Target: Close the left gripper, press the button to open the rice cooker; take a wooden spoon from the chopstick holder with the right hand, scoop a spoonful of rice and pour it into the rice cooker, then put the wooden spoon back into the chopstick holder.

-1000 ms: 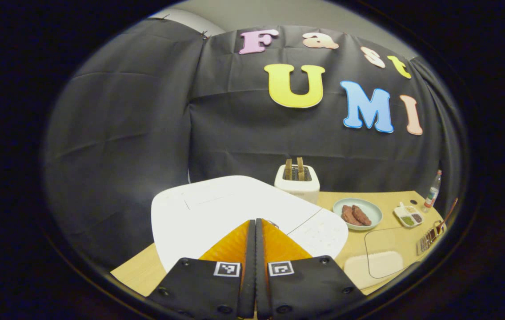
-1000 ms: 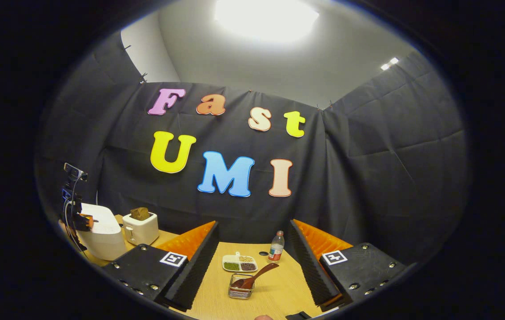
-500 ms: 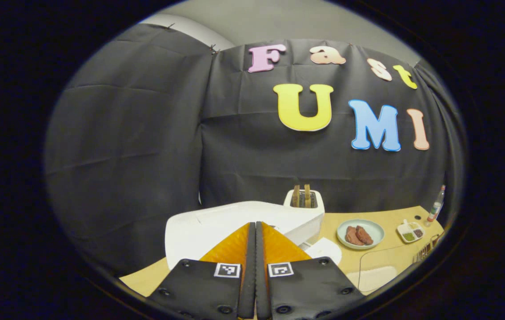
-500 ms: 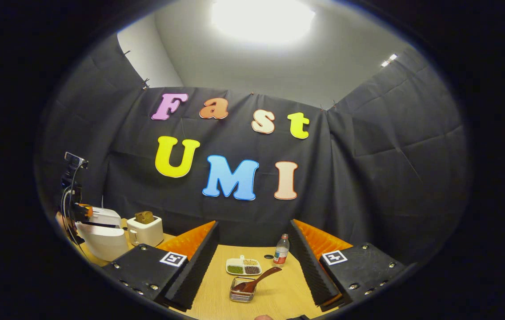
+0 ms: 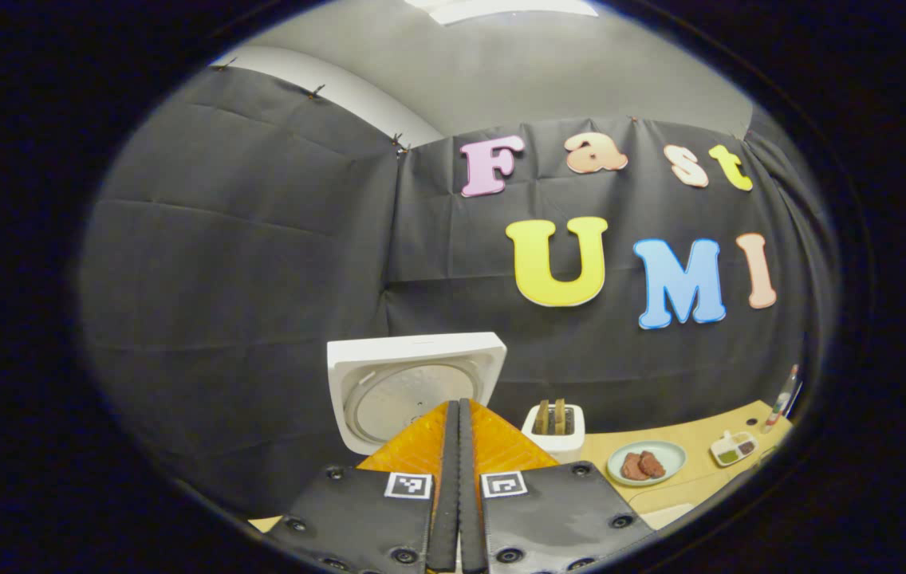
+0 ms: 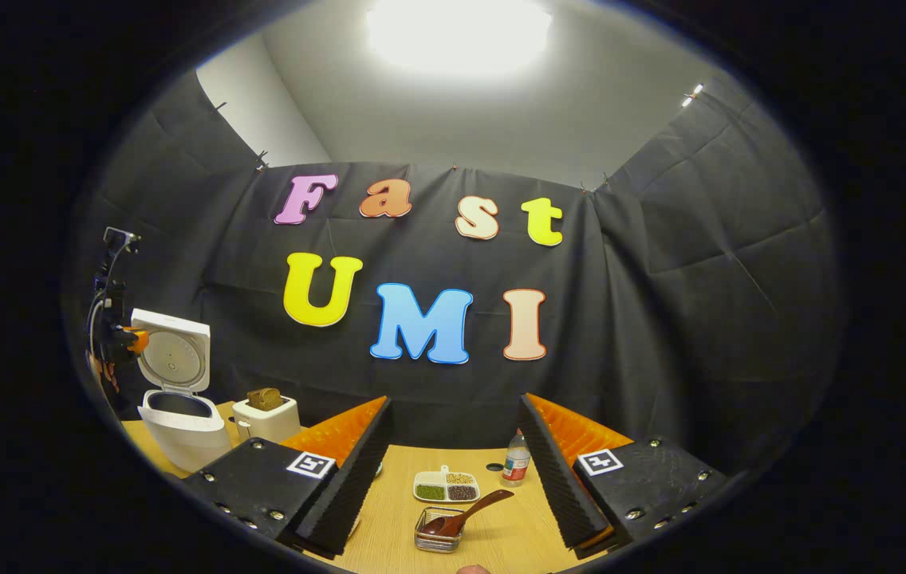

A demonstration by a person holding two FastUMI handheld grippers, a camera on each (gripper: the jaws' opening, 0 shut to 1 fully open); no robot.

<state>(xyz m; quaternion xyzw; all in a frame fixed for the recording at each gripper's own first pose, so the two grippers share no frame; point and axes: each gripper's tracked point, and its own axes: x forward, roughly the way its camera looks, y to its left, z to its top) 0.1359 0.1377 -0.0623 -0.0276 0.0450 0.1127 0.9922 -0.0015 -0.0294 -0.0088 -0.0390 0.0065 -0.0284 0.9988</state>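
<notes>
one step is done: the rice cooker on the desk's left end has popped open since a second ago. your left gripper stays clenched; right gripper, fingers spread, faces the wooden spoon in the chopstick holder.

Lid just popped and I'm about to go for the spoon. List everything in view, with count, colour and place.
rice cooker: 1, white, table's left end, lid up
toaster: 1, white, right of cooker, holding bread
plate: 1, pale green, two brown pieces on it
divided dish: 1, white, grains inside, mid table
bottle: 1, clear, behind dish
chopstick holder: 1, wire, near edge
wooden spoon: 1, brown, in holder
left gripper: shut
right gripper: open
</notes>
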